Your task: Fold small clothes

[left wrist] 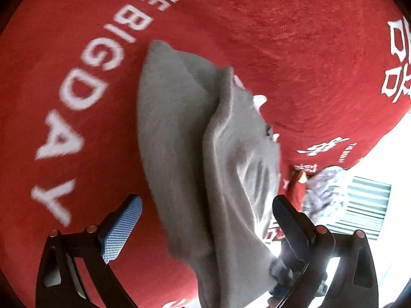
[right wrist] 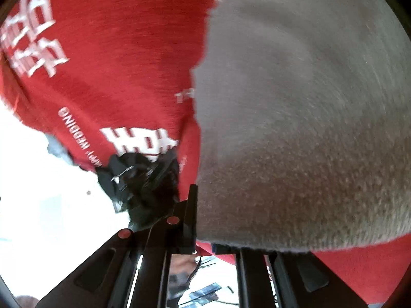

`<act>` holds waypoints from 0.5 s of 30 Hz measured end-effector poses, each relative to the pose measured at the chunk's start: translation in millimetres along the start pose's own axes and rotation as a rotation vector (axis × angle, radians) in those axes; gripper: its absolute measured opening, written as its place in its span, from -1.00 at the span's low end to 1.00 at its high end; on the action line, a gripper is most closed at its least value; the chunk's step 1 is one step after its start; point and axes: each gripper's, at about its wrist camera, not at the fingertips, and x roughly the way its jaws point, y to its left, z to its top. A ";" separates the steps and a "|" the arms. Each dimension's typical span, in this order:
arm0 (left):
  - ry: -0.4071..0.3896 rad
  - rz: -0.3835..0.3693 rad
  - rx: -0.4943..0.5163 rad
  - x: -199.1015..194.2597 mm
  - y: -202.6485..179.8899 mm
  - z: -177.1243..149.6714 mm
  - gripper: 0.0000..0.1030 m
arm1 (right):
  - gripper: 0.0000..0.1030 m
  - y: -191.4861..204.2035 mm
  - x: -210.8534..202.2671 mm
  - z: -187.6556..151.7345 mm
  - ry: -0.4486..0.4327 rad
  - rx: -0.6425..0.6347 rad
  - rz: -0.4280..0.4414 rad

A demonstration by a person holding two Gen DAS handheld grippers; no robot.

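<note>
A small grey garment (left wrist: 177, 133) lies on a red cloth (left wrist: 295, 38) printed with white letters. One layer of it (left wrist: 236, 154) is raised and folded over toward the lower right. My left gripper (left wrist: 206, 201) stands open, and the grey fabric runs between its blue-padded finger (left wrist: 123, 227) and its dark finger (left wrist: 292, 220) without being pressed. In the right wrist view the grey garment (right wrist: 308, 115) fills the right half. My right gripper (right wrist: 200, 195) is shut on its edge; one black finger (right wrist: 191, 218) shows and the other is hidden under the fabric.
A dark bundle of black fabric (right wrist: 138, 179) sits at the red cloth's edge (right wrist: 77, 141), left of my right gripper. A grey-and-white patterned cloth (left wrist: 326, 192) lies at the cloth's far edge, beside a green striped object (left wrist: 367, 205). Beyond the edges is bright white floor.
</note>
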 end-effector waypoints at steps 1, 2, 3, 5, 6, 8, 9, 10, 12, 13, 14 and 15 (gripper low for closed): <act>0.012 -0.011 0.007 3.9 -4.3 2.8 0.97 | -0.85 3.9 -1.3 1.0 0.002 -0.013 0.002; 0.030 -0.019 0.025 10.1 -11.3 5.4 0.97 | -0.85 7.9 -3.0 2.1 0.005 -0.027 0.006; 0.044 -0.023 0.045 14.8 -18.2 7.0 0.97 | -0.85 10.7 -3.4 2.8 0.008 -0.035 0.007; 0.082 -0.027 0.104 29.5 -38.0 7.8 0.97 | -0.85 14.8 -4.2 3.6 0.018 -0.065 -0.008; 0.094 0.001 0.141 37.6 -49.4 7.2 0.97 | -0.85 15.2 -4.5 3.3 0.025 -0.079 -0.020; 0.099 0.077 0.208 50.5 -65.5 5.9 0.97 | -0.85 15.3 -1.6 1.5 0.049 -0.104 -0.056; 0.102 0.117 0.241 56.4 -71.9 4.4 0.97 | -0.85 14.3 -0.4 -0.5 0.066 -0.115 -0.082; 0.100 0.139 0.260 60.2 -75.6 3.1 0.92 | -0.84 13.3 -0.1 -3.0 0.085 -0.124 -0.104; 0.100 0.173 0.285 63.2 -77.4 1.2 0.66 | -0.77 11.8 -3.7 -9.9 0.144 -0.149 -0.172; 0.107 0.197 0.288 65.9 -76.8 0.7 0.56 | -0.76 10.1 -6.7 -11.8 0.165 -0.158 -0.207; 0.108 0.216 0.290 66.1 -75.2 0.3 0.55 | -0.75 9.5 -10.9 -13.9 0.187 -0.172 -0.253; 0.105 0.243 0.294 68.4 -74.8 -0.2 0.53 | -0.74 8.5 -18.1 -14.8 0.210 -0.185 -0.307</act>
